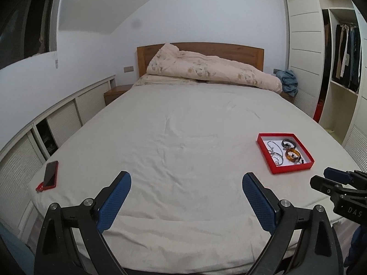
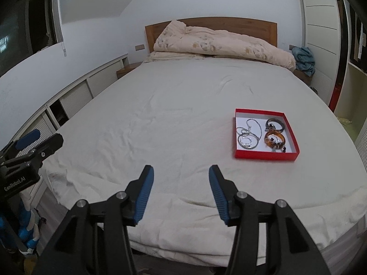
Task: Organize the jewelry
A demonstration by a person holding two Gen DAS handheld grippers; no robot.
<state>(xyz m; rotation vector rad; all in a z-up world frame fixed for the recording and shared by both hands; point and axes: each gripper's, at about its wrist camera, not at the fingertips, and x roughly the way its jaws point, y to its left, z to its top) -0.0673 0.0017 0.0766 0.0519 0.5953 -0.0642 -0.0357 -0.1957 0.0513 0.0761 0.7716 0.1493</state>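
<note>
A red tray (image 1: pixel 289 171) (image 2: pixel 266 155) lies on the bed near its right front. In it are a silver necklace chain (image 2: pixel 248 135) (image 1: pixel 274 152), an amber bangle (image 2: pixel 274 140) (image 1: pixel 292 155) and a dark bracelet (image 2: pixel 275 124) (image 1: pixel 288 143). My left gripper (image 1: pixel 187 183) is open and empty over the bed's front edge, left of the tray. My right gripper (image 2: pixel 181 178) is open and empty, short of the tray and to its left. Each gripper also shows in the other's view: the right one (image 1: pixel 330 178), the left one (image 2: pixel 41 141).
A phone in a red case (image 1: pixel 50 174) lies at the bed's left front corner. A rolled quilt (image 1: pixel 213 70) lies at the wooden headboard (image 1: pixel 229 48). Low cabinets (image 1: pixel 57 123) run along the left; a wardrobe (image 1: pixel 305 45) stands on the right.
</note>
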